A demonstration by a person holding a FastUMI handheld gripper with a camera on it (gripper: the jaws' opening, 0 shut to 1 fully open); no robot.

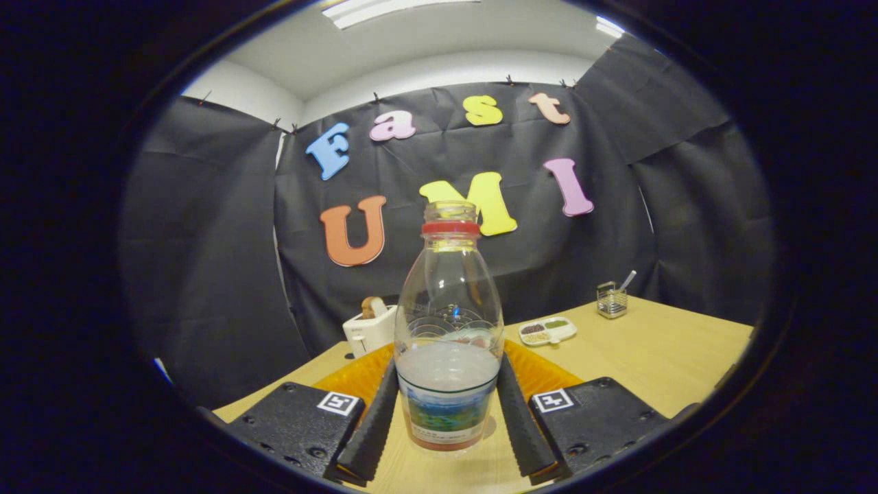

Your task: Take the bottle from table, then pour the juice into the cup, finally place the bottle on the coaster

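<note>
Light falls from ceiling strip lamps [384,8] overhead, glaring white. The booth is dim and the dark cloth soaks up light. The bottle [448,329] is sharp, with small glints on its clear shoulder and a faint shadow on the table [651,357] at its base. Fisheye bend curves the table's far edge; the rim smears soft.

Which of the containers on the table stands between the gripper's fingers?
The clear bottle with the red neck ring, part-filled. The fingers flank its base. The white toaster, divided dish and small wire holder sit beyond it.
</note>
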